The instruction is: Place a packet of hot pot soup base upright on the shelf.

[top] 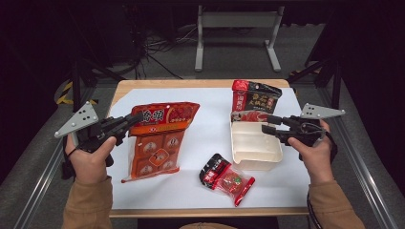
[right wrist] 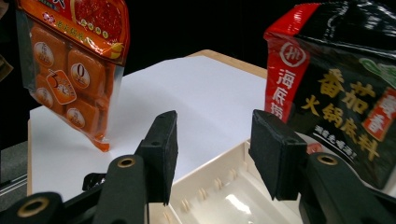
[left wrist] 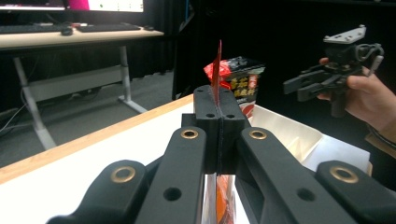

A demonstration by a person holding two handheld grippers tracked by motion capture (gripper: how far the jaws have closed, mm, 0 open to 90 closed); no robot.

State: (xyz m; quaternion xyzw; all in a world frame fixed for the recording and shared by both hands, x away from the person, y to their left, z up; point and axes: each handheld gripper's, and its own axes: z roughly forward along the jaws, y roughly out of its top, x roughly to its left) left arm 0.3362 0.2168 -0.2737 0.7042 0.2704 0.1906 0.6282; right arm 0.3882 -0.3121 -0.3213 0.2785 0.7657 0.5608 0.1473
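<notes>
Orange pack: I've got the big orange packet (top: 160,138) pinched by its top edge in my left gripper (top: 135,118), its lower end down by the white sheet (top: 210,138).
Left gripper: jaws pressed tight together on the packet's thin edge; in the left gripper view the red seam (left wrist: 217,63) stands up right out of the closed jaws.
Packet's place: left half of the table, hanging tilted; in the right gripper view its bottom corner (right wrist: 102,144) looks down at the sheet, whether touching I cannot tell.
Right gripper: my right gripper (top: 268,123) hovers over the cream tray (top: 253,148), jaws apart with nothing between them.
Right gripper view: both black pads (right wrist: 163,149) stand above the tray's near wall (right wrist: 205,179), clear of it.
Black and red bag: the black and red bag (top: 254,98) stands at the tray's far end, leaning on it.
Small pouch: a small red and black pouch (top: 227,179) lies flat on the sheet near the front edge, just beside the tray's near corner.
Table: wooden table (top: 191,83) under the white sheet.
</notes>
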